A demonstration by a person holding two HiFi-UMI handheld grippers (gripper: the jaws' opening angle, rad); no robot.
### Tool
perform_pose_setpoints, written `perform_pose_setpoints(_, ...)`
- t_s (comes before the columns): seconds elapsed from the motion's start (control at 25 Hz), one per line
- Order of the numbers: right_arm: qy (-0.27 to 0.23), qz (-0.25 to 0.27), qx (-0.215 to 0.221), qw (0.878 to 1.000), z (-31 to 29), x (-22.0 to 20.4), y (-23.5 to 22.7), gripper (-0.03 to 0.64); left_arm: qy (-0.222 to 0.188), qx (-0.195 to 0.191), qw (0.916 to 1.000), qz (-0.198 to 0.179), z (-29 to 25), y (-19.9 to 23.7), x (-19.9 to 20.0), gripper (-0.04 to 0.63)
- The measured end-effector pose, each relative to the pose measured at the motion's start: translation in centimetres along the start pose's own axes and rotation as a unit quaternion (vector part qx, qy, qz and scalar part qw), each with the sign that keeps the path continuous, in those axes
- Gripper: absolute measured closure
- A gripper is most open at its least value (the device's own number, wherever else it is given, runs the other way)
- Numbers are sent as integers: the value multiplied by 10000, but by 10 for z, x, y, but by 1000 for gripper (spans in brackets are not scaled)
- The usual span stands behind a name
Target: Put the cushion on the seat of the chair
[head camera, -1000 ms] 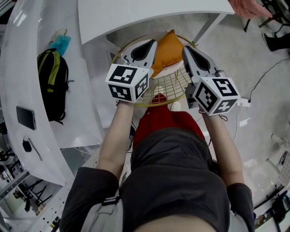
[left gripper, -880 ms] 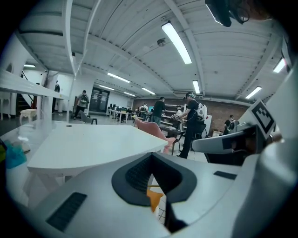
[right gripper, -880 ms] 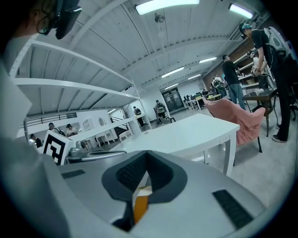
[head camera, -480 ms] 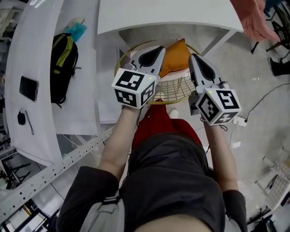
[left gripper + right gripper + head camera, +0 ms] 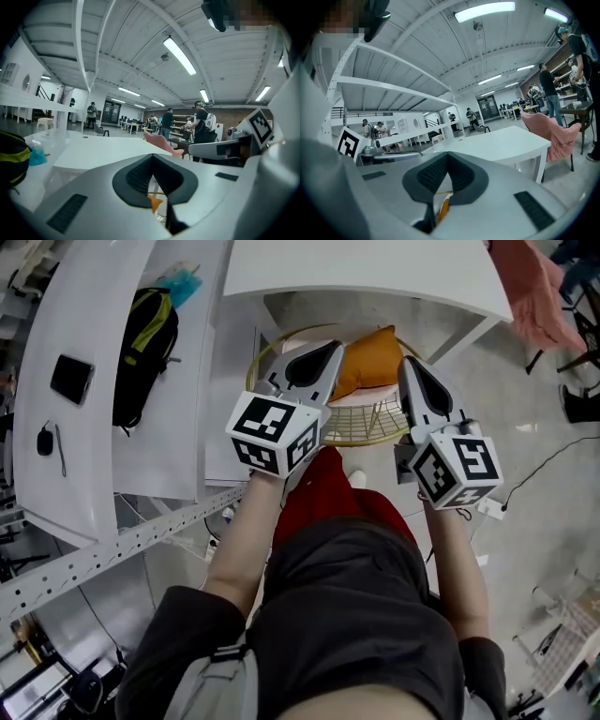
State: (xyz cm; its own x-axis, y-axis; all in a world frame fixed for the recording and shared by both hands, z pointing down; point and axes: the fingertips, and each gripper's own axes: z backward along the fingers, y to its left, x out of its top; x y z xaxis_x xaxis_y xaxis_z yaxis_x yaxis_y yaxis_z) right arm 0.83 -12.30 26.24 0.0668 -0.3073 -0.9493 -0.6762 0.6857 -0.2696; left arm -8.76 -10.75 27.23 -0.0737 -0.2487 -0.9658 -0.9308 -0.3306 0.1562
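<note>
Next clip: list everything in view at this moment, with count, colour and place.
cushion: one, orange, on the chair
chair: one, gold wire, by the table's near edge
table: one, white, top of the head view
desk: one, white, at the left
backpack: one, black and yellow, on the desk
phone: one, black, on the desk, left of the backpack
cloth: one, pink, top right
left gripper: one, grey, jaws shut and empty, over the chair's left side
right gripper: one, grey, jaws shut and empty, over the chair's right side
</note>
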Motion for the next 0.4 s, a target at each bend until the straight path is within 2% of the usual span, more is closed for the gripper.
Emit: perform_pose_setpoints(0.4,-465,223,326,9981,22,29,33,601,-480,127,9987,-77,35,-11,28,586)
